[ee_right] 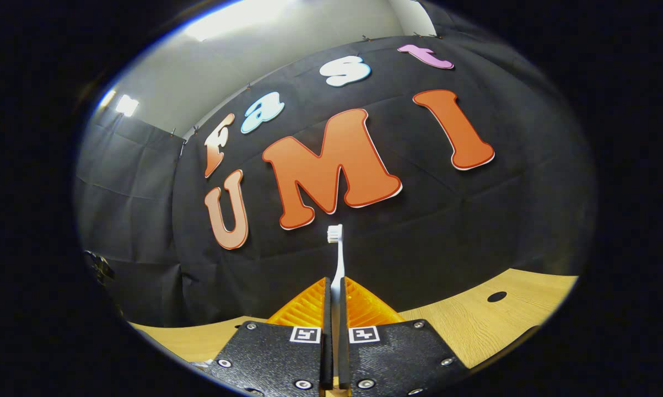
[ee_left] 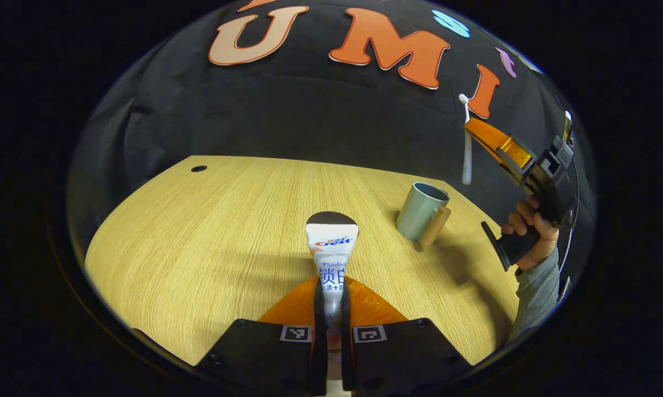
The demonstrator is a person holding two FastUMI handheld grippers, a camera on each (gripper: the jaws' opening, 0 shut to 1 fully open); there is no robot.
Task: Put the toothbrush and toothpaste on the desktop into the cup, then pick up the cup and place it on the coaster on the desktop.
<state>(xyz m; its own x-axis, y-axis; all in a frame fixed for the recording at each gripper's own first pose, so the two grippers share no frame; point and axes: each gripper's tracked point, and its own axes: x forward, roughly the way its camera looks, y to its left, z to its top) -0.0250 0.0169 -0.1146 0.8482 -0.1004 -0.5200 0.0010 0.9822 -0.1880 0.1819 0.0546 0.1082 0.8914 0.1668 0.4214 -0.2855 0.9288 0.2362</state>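
My left gripper (ee_left: 331, 289) is shut on a white toothpaste tube (ee_left: 331, 248), held low over the wooden desktop (ee_left: 210, 242) with its wide end pointing away. To the right stands a grey-green cup (ee_left: 421, 211) with a wooden handle, upright. Above and right of the cup, a hand (ee_left: 529, 226) holds my right gripper (ee_left: 477, 129), which grips a white toothbrush (ee_left: 466, 149) hanging upright, bristles up. In the right gripper view, that right gripper (ee_right: 337, 292) is shut on the toothbrush (ee_right: 338, 259), whose head points up at the wall.
A dark cable hole (ee_left: 198, 168) sits at the desk's far left, and another hole (ee_right: 496, 296) shows in the right gripper view. The black cloth wall stands close behind the desk. A grey sleeve (ee_left: 538, 292) reaches over the desk's right edge.
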